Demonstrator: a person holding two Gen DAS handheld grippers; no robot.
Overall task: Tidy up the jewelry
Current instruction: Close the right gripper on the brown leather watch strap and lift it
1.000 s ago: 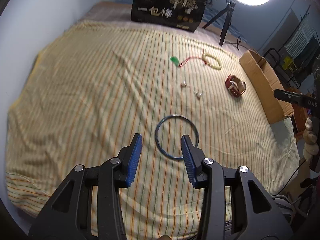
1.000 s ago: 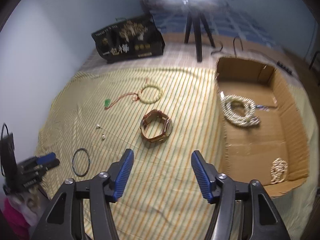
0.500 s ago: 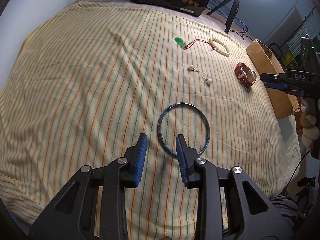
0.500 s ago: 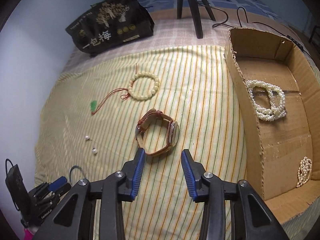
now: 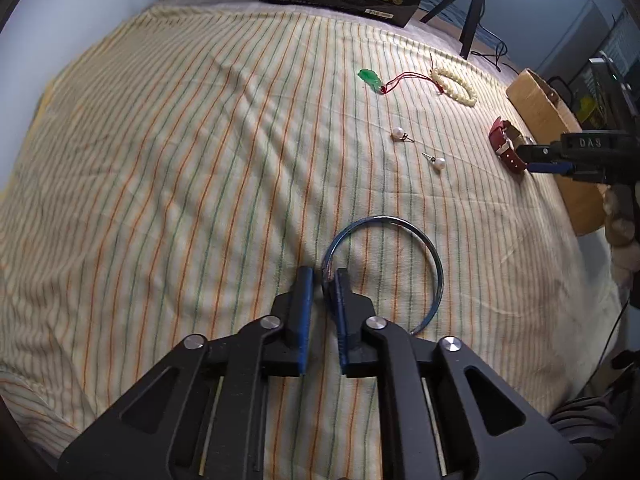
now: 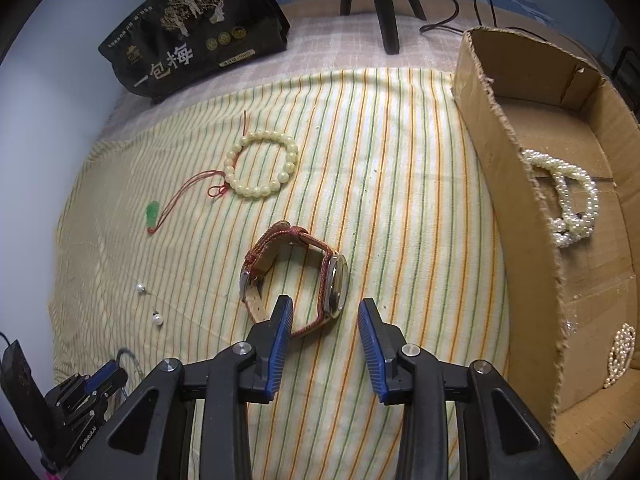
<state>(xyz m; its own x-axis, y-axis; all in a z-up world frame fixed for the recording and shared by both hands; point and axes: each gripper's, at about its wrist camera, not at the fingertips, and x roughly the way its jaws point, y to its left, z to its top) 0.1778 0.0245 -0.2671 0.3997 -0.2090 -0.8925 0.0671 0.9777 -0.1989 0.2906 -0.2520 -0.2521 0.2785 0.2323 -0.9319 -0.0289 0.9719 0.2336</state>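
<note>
**Both tongs down on the striped cloth, box half filled**

Only the left wrist view shows the left tongs (image 5: 321, 276) up close: they are clenched on the near-left edge of the thin blue bangle (image 5: 400, 240), whose ring spreads ahead and to the right of them. Beyond the bangle lie two pearl earrings (image 5: 400, 134), and farther ahead a green pendant (image 5: 370, 78) on a red cord.

Only the right wrist view looks into the cardboard box (image 6: 516, 168), which stands to the right of the right tongs (image 6: 325, 312). Inside it lie a twisted pearl bracelet (image 6: 568, 200) toward the far end and a smaller pearl piece (image 6: 620, 352) near the close end; the left view shows just the box's outer wall.

The right tongs' jaws are closing, not yet pressing anything, with the near side of the red-strapped watch (image 6: 296, 272) between their tips. A cream bead bracelet (image 6: 262, 168) lies ahead and left of them on the striped cloth (image 6: 400, 200).
</note>
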